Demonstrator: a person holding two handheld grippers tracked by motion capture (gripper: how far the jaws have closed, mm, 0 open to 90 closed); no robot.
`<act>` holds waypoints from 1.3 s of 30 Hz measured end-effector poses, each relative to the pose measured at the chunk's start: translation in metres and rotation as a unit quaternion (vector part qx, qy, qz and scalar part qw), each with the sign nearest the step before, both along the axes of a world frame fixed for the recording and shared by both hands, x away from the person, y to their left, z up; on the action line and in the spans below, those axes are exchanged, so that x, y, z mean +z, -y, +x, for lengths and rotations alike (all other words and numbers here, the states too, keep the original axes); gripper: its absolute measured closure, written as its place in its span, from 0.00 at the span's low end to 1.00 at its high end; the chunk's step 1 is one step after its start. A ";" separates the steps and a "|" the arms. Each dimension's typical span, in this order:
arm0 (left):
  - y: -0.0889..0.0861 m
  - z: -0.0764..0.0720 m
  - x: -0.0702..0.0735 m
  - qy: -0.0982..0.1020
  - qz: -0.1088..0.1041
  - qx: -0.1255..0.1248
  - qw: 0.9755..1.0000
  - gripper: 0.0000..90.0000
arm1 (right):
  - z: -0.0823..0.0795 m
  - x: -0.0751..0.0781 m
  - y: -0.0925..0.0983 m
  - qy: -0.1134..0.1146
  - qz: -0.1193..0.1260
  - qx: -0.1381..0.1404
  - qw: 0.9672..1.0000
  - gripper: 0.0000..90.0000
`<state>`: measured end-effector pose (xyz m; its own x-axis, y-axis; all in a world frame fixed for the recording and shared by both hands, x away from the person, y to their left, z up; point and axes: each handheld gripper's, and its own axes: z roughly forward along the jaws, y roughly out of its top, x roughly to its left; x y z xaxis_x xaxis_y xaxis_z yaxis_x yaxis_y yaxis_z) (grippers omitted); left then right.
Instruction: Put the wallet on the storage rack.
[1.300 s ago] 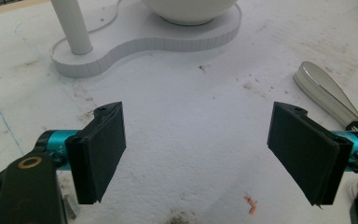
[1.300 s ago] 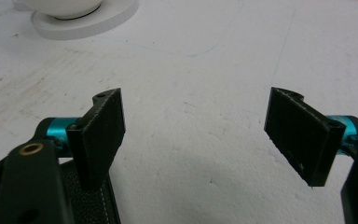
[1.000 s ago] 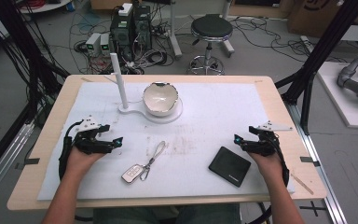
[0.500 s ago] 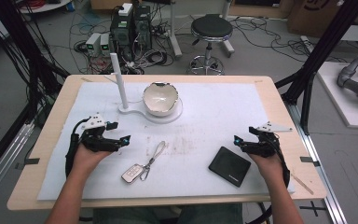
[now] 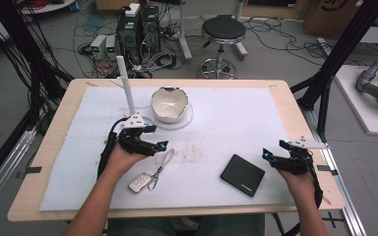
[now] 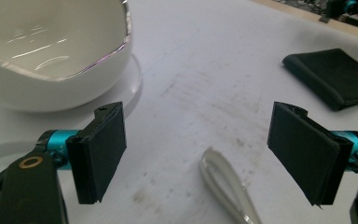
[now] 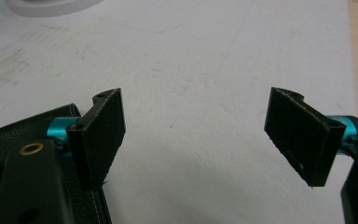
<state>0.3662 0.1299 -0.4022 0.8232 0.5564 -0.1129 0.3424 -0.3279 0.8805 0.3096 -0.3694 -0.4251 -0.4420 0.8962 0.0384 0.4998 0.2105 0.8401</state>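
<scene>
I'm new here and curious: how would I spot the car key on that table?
Start at the white bowl at the back of the table. Come toward the person's left tool: just below it lies the car key, the only silvery fob with a looped strap, unlike the flat black wallet.

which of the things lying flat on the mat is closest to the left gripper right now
The key fob with its clear loop strap. The strap's end lies just ahead of the open left gripper, whereas the black wallet sits farther off, nearer the right gripper.

A silver car key [image 5: 141,183] with a looped clear strap [image 5: 166,160] lies flat on the white mat [image 5: 236,113].
</scene>
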 end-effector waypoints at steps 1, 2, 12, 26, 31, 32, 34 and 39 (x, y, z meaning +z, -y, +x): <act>0.006 0.000 0.000 -0.001 -0.002 -0.002 1.000 0.22 | -0.002 0.000 0.002 0.000 0.001 -0.003 1.000 0.23; 0.012 0.001 0.001 -0.002 -0.002 -0.010 1.000 0.22 | -0.004 0.000 0.004 0.001 0.001 -0.004 1.000 0.23; 0.061 0.000 -0.001 -0.021 0.005 -0.068 0.997 0.22 | -0.010 0.001 0.013 0.000 0.006 -0.015 1.000 0.23; 0.113 0.000 -0.007 -0.043 0.018 -0.099 0.994 0.22 | 0.004 0.001 -0.004 0.002 0.004 0.006 1.000 0.23; 0.127 0.000 -0.005 -0.042 0.022 -0.111 0.993 0.22 | 0.004 0.000 -0.006 0.002 0.001 0.010 1.000 0.23; 0.130 -0.001 -0.005 -0.044 0.024 -0.114 0.992 0.22 | 0.004 0.000 -0.006 0.001 0.002 0.008 1.000 0.23; 0.139 -0.002 -0.006 -0.047 0.029 -0.122 0.991 0.22 | 0.004 0.000 -0.004 0.000 0.004 0.006 1.000 0.23; 0.162 -0.004 -0.015 -0.060 0.038 -0.143 0.987 0.22 | 0.004 -0.001 -0.001 -0.001 0.008 0.004 1.000 0.23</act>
<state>0.3620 -0.0320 -0.4168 0.9314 0.3134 -0.1851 0.3257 -0.4906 0.8082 0.3138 -0.3689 -0.4258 -0.4483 0.8922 0.0540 0.5008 0.2007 0.8420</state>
